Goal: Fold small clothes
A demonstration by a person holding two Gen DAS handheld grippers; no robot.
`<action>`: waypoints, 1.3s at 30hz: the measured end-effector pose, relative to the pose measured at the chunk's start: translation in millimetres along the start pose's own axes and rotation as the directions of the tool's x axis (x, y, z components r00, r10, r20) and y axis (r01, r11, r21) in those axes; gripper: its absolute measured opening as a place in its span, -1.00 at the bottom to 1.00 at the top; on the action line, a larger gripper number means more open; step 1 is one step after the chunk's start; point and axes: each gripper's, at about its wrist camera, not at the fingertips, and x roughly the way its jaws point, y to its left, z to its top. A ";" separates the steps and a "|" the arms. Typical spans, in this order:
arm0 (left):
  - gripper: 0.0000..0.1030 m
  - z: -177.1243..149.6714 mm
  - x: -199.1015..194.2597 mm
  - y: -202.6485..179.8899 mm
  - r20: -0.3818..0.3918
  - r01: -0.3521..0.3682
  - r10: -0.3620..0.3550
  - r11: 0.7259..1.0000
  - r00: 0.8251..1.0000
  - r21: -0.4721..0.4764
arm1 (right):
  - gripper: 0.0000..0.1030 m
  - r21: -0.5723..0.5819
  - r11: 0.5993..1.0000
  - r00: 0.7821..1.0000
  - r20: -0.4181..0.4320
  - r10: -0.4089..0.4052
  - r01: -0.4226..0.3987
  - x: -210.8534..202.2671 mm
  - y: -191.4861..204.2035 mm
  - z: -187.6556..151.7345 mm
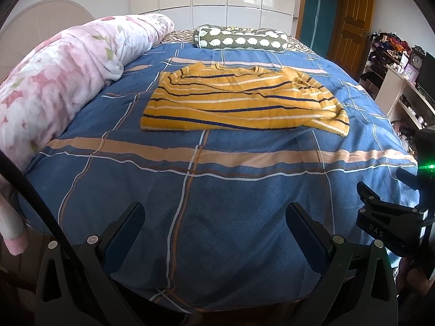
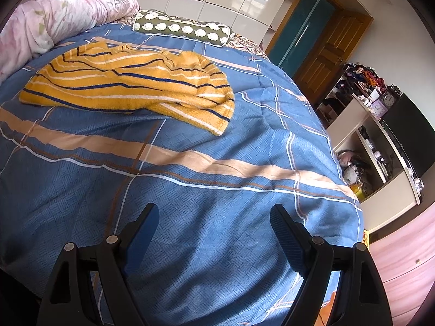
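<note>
A yellow sweater [image 1: 239, 100] with navy and white stripes lies on the blue plaid bedspread [image 1: 217, 190], its right sleeve bunched over its body. It also shows in the right wrist view [image 2: 130, 87], at the upper left. My left gripper [image 1: 214, 212] is open and empty, low over the near part of the bed, well short of the sweater. My right gripper [image 2: 214, 214] is open and empty too, over the bedspread [image 2: 217, 179] near its right side. Part of the right gripper's body [image 1: 391, 217] shows at the right edge of the left wrist view.
A rolled pink floral quilt [image 1: 59, 81] lies along the bed's left side. A green bolster pillow [image 1: 239, 39] with white shapes lies at the far end. Cluttered shelves [image 2: 380, 146] and a dark TV [image 2: 407, 125] stand to the right, beyond the bed's edge.
</note>
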 end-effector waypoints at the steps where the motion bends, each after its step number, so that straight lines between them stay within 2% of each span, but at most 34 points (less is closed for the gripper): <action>1: 0.99 0.0 0.3 0.0 0.000 -0.001 0.001 1.000 1.000 0.000 | 0.69 0.000 1.000 1.000 -0.001 0.001 -0.001 0.7 0.2 0.3; 22: 0.99 -1.8 4.2 1.4 -0.010 0.012 -0.012 1.000 1.000 -0.010 | 0.69 0.002 1.000 1.000 -0.010 0.000 0.000 5.5 0.1 -2.7; 39: 0.99 -3.4 16.5 3.5 -0.051 0.040 -0.042 0.999 0.998 -0.035 | 0.69 -0.011 1.000 1.000 -0.030 0.006 -0.006 14.5 4.5 -3.7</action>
